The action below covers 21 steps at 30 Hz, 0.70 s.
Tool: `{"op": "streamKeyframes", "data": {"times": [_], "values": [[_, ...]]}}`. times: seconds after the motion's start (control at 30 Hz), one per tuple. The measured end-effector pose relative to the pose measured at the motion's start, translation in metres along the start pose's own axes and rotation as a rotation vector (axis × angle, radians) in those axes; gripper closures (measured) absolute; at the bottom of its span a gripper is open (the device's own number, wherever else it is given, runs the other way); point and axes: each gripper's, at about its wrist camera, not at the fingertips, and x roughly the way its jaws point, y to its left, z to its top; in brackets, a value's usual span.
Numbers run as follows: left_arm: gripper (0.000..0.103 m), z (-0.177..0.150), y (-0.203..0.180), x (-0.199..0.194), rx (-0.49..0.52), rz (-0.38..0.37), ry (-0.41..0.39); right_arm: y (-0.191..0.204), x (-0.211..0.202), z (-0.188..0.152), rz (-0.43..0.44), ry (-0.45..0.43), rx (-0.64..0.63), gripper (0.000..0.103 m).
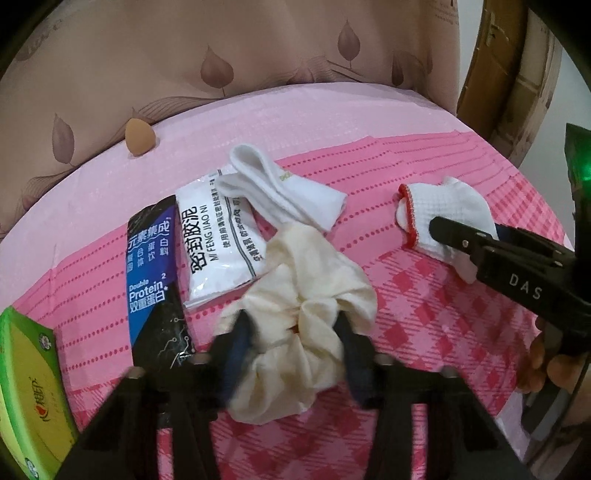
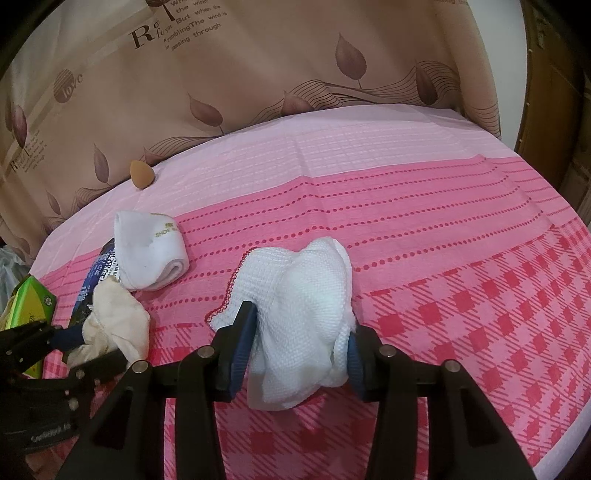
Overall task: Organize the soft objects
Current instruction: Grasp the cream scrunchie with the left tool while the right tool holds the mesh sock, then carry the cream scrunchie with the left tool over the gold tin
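Both pairs of fingers clamp cloth: left gripper (image 1: 293, 328) cream scrunchie (image 1: 299, 295), right gripper (image 2: 299, 332) white glove (image 2: 299, 295)

The sock (image 1: 284, 192) is being propped on the sachet (image 1: 218, 236), with the glove (image 1: 443, 218) lying well off to the right.

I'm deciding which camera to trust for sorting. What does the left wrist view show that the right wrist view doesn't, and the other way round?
Only the left wrist view shows the white sachet clearly, lying beside the dark protein packet.

Only the right wrist view shows the printed words on the curtain.

Both show the left gripper closed on the cream cloth, the right gripper closed on the white glove, the folded sock, the tan sponge, the green box and the pink tablecloth.
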Motion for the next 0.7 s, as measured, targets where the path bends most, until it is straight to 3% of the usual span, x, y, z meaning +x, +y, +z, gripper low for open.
{"op": "streamKeyframes", "data": {"times": [0.03, 0.13, 0.7], "values": [[0.083, 0.0, 0.001, -0.001, -0.006, 0.006, -0.003, 0.0, 0.0, 0.0, -0.002, 0.0, -0.001, 0.06], [0.088, -0.001, 0.002, -0.004, -0.024, -0.002, -0.006, 0.0, -0.001, 0.0, 0.001, 0.0, 0.002, 0.06], [0.09, -0.017, 0.002, -0.047, -0.079, -0.003, -0.088, -0.001, -0.001, 0.0, -0.004, 0.0, -0.002, 0.06]]}}
